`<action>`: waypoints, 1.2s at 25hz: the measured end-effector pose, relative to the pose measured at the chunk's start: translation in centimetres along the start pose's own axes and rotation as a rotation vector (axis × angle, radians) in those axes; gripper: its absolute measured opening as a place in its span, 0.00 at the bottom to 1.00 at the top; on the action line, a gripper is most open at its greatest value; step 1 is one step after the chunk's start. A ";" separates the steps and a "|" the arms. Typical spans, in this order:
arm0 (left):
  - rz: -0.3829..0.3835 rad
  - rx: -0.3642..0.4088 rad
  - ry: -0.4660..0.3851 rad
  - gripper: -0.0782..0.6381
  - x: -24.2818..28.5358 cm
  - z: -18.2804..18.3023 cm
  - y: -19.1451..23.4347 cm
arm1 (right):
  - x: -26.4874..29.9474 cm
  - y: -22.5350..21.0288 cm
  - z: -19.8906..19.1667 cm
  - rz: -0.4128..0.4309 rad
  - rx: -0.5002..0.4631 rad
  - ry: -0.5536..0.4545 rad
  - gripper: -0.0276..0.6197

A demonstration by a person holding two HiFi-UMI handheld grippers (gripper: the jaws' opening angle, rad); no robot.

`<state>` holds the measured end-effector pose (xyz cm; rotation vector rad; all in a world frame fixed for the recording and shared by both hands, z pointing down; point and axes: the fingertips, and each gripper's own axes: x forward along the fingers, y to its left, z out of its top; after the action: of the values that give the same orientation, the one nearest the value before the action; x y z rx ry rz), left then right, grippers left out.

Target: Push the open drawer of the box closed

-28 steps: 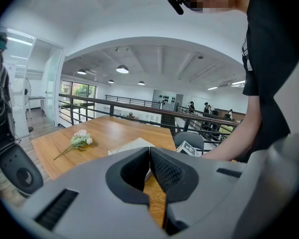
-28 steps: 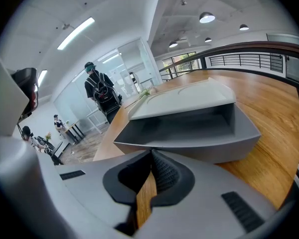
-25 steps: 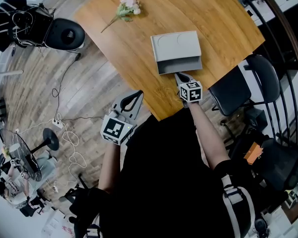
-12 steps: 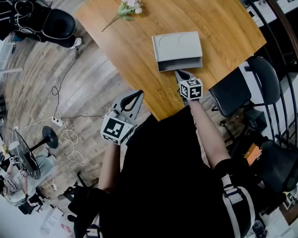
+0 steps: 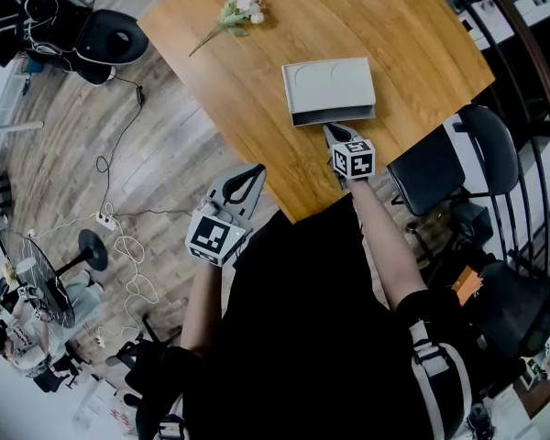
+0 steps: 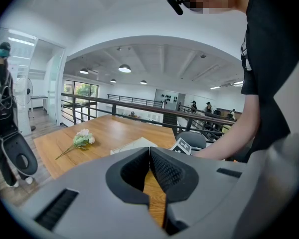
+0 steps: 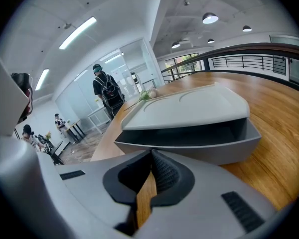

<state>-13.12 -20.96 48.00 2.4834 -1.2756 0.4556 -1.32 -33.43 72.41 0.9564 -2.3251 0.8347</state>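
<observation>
At the partly open drawer (image 5: 335,116) of the box (image 5: 328,81), right gripper (image 5: 331,130), jaws together; left gripper (image 5: 253,172) likewise.

Box (image 5: 328,82) stands on table (image 5: 412,35), drawer (image 5: 335,115) projecting at its 6 o'clock. Right gripper (image 5: 331,131) just beside drawer front. Flower (image 5: 234,12) at box's 10 o'clock. Left gripper (image 5: 257,171) at 7 o'clock, off the table edge.

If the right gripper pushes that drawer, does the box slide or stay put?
Probably slides a bit: the box looks like light plastic resting free on the smooth wooden table. The drawer front looks rigid, so little flex. Its low, wide shape makes tipping unlikely.
</observation>
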 end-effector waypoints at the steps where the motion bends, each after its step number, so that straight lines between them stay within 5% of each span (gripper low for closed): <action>1: 0.000 -0.001 0.001 0.14 0.0 0.0 0.0 | 0.1 0.0 0.1 0.001 -0.001 0.000 0.07; 30: 0.017 -0.016 0.004 0.14 1.1 0.0 0.8 | 2.1 -1.0 2.2 0.013 -0.001 -0.011 0.07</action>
<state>-13.14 -22.20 48.57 2.4592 -1.2944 0.4531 -2.32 -36.50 72.53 0.9481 -2.3438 0.8349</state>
